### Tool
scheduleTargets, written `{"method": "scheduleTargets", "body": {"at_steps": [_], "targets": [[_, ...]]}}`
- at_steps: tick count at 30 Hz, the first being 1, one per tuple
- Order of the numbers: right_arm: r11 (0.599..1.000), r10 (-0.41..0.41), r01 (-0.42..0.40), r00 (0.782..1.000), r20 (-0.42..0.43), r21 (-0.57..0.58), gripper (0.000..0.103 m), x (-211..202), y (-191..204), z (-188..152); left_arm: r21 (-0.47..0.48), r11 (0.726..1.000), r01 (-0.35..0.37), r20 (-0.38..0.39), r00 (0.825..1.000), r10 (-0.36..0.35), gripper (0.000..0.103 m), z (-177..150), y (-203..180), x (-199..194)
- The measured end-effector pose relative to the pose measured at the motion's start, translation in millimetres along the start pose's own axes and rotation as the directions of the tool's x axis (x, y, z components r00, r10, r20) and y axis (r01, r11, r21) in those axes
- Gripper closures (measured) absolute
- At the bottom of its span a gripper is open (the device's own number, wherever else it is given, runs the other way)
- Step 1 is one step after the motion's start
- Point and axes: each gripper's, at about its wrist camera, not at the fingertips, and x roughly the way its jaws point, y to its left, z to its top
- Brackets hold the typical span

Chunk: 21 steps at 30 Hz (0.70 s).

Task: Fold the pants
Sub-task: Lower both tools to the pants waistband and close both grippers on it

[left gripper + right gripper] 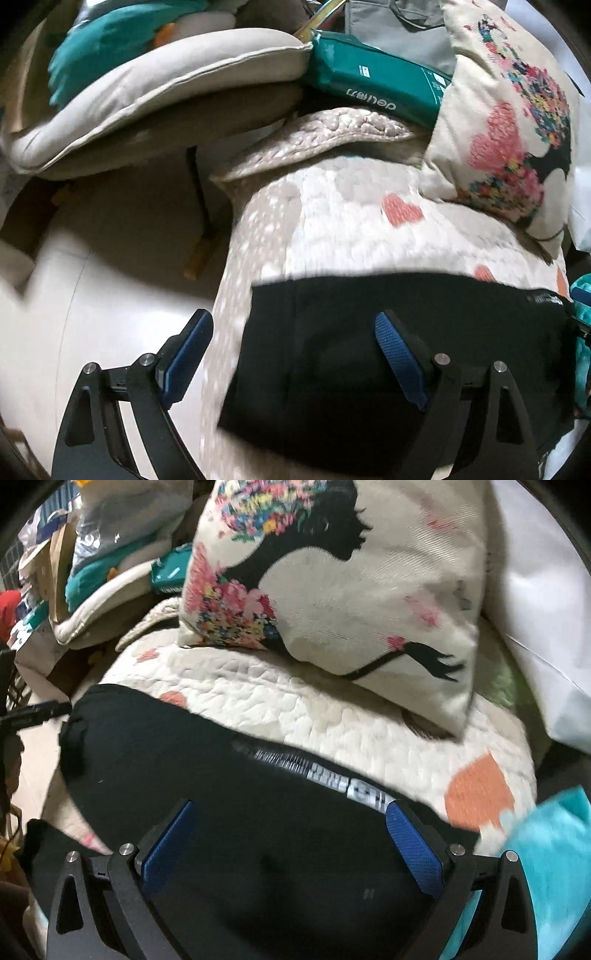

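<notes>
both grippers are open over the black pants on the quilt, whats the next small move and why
Probably lower both grippers onto the near edge of the black pants and close. The left gripper and right gripper both stand open with nothing between the pads, and the pants lie spread flat on the quilt, so a fold likely needs a grip first.

Left gripper [291,354] jaws spread wide; right gripper [291,842] likewise.

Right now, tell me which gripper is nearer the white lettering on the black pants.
Right. The right gripper hovers open with one fingertip beside the white lettering; the left gripper hovers open over the pants' other end, lettering far off.
</notes>
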Motion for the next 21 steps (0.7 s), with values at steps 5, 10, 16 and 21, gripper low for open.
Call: {"method": "scheduleTargets", "body": {"at_steps": [5, 10, 16, 21], "targets": [[0.998, 0.039, -0.041, 0.998, -0.042, -0.042, 0.002, 36.6, -6.5, 16.3, 0.068, 0.997, 0.021, -0.055, 0.998, -0.017, 0.014, 17.4, -10.1, 35.8], [0.994, 0.060, -0.067, 0.994, -0.086, -0.082, 0.005, 68.4, -2.3, 23.1, 0.135, 0.990, 0.048, -0.051, 0.998, -0.041, 0.027, 14.9, -26.4, 36.2], [0.989, 0.121, -0.126, 0.990, -0.069, -0.076, 0.051, 72.0, 13.1, 21.8, 0.235, 0.971, 0.047, -0.041, 0.998, -0.038, 0.090, 10.1, -53.8, 18.0], [0.987, 0.151, -0.153, 0.987, -0.047, -0.037, 0.085, 53.7, 11.2, 19.8, 0.221, 0.975, 0.033, 0.012, 0.999, -0.036, 0.090, 9.1, -59.7, -4.9]]}}
